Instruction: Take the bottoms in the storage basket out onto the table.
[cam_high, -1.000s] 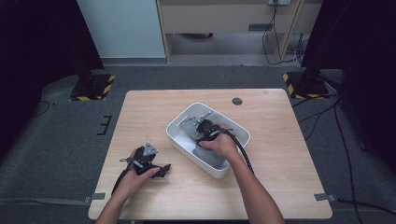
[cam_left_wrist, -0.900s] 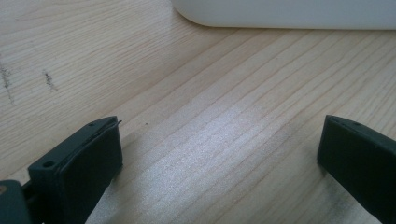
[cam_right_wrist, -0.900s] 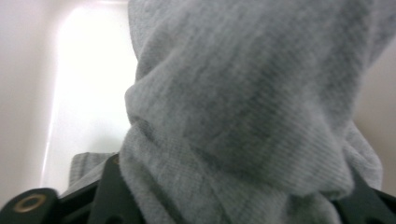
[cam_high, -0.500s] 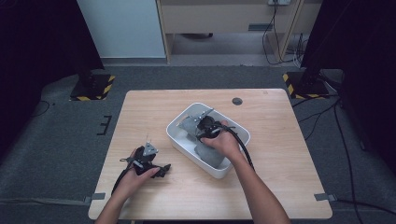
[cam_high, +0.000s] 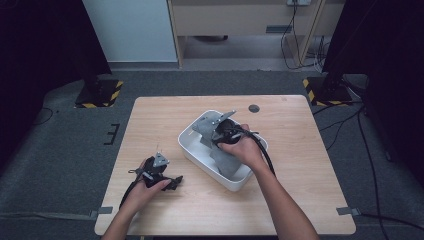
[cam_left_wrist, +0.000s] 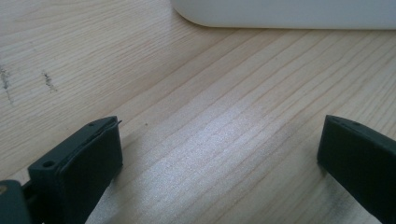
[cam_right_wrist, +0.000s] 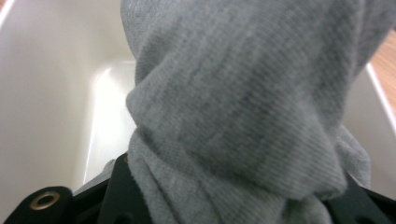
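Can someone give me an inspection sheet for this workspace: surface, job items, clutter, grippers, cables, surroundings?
Surface: light wooden table, a few faint scuff marks in the left gripper view.
Job's things: white bin near the table's middle; grey knit cloth partly inside it, bunched up.
Clutter: one small dark round thing on the table behind the bin.
Grippers: left hand-held gripper open, low over bare wood, nothing between the jaws; right hand-held gripper over the bin, shut on the grey knit cloth.
Cables: a black cable trails from the right hand-held gripper along the forearm; more cables on the floor at right.
Surroundings: grey carpet, stands with yellow-black striped feet, wooden furniture behind.
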